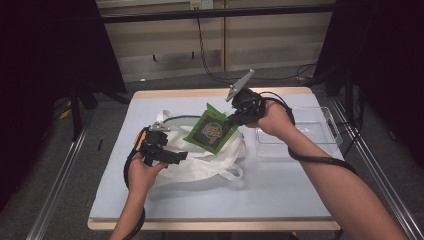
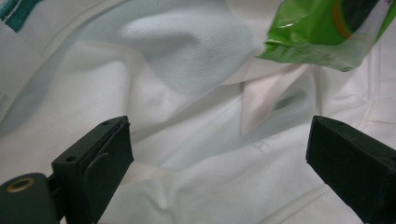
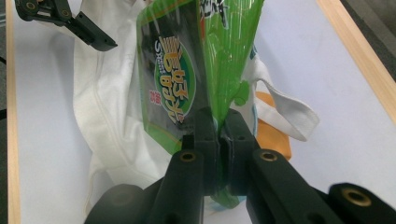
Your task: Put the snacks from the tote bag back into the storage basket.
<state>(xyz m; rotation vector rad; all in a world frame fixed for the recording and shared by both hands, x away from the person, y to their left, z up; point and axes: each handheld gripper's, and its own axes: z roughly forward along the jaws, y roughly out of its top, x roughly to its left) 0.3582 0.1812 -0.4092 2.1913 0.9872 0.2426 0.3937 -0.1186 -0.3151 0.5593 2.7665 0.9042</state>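
Right gripper view shows fingers [image 3: 220, 140] pinching the green packet [image 3: 187, 70]; left gripper view shows fingers [image 2: 98, 163] spread over the white bag [image 2: 187, 60].

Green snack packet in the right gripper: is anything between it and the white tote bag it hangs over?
Nothing visible blocks it. The right gripper is shut on the green snack packet, which hangs just above the white tote bag. The left gripper, jaws open, sits at the bag's left side, clear of the packet.

Left gripper [image 1: 167, 152] has its jaws spread wide; right gripper [image 1: 231, 120] has its jaws clamped.
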